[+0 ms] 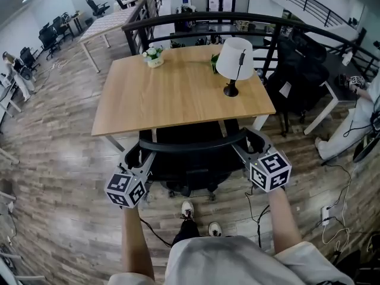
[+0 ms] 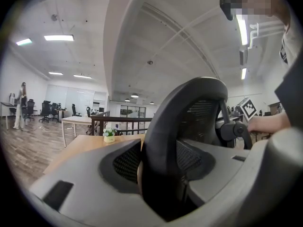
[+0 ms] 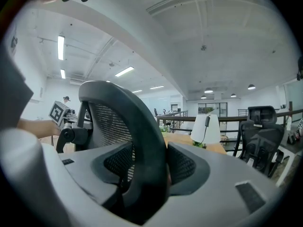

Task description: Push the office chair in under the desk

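left gripper (image 1: 144, 157): clamped on the office chair (image 1: 191, 142) backrest rim
right gripper (image 1: 242, 148): clamped likewise
progress: seat partly under desk (image 1: 178, 94); backrest still outside its near edge

Standing with bare forearms stretched forward, the person holds the left gripper (image 1: 145, 154) and right gripper (image 1: 246, 148) nearly level, each set of jaws clamped on the chair back (image 1: 196, 142).
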A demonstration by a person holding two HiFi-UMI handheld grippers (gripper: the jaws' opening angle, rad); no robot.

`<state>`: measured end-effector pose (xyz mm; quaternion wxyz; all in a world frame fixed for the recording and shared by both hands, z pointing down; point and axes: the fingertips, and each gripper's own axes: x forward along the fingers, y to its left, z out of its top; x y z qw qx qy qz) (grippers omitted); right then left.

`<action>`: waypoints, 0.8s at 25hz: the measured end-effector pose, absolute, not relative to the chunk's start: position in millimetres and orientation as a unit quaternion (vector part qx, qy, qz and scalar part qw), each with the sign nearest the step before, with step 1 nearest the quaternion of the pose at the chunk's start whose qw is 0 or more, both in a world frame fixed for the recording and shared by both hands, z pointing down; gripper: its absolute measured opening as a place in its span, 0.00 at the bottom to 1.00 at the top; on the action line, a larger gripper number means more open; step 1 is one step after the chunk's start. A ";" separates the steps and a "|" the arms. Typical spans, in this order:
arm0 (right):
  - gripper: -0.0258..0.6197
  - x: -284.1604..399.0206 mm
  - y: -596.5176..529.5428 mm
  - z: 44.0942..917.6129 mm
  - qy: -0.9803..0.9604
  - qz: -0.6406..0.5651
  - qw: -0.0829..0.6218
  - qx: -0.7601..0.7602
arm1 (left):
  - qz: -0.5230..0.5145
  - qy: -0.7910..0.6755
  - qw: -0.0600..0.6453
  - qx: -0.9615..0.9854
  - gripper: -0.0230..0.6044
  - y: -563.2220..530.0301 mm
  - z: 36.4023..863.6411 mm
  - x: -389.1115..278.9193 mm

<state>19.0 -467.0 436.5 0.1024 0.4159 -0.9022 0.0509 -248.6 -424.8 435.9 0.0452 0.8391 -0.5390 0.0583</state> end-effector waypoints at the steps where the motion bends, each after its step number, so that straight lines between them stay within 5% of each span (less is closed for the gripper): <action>1: 0.43 15.7 -471.9 436.5 -0.902 0.051 0.103 0.417 | 0.059 -0.537 0.044 0.840 0.41 -430.2 435.8 -251.9; 20: 0.42 -57.8 -568.7 429.6 -0.899 0.042 0.092 0.426 | 0.059 -0.518 0.039 0.853 0.41 -536.7 429.9 -326.3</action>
